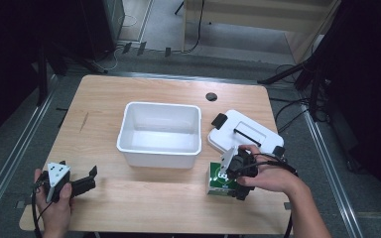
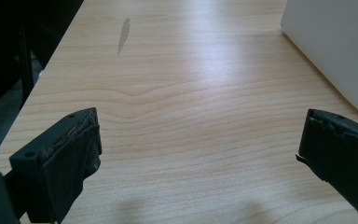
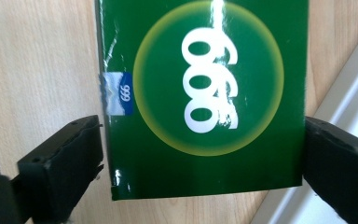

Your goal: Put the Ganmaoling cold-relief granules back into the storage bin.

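Overhead, my right gripper (image 1: 234, 184) straddles a green box (image 1: 218, 183) on the table (image 1: 144, 203), beside the white tub (image 1: 159, 134) and its lid (image 1: 245, 131); my left gripper (image 1: 87, 179) hovers open, empty. Left gripper view: jaws wide over bare wood. Right gripper view: jaws flank the box (image 3: 205, 93), barely touching.

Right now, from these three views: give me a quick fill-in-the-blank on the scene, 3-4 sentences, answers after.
1. The right gripper has its two black jaws on either side of a glossy ____ carton printed with white digits.
2. The open white plastic bin in the middle of the wooden table holds ____.
3. The white lid with black latches lies to the ____ of that bin in the high view.
4. The left gripper has its jaws ____, with bare tabletop between them.

Missing words: green; nothing; right; open
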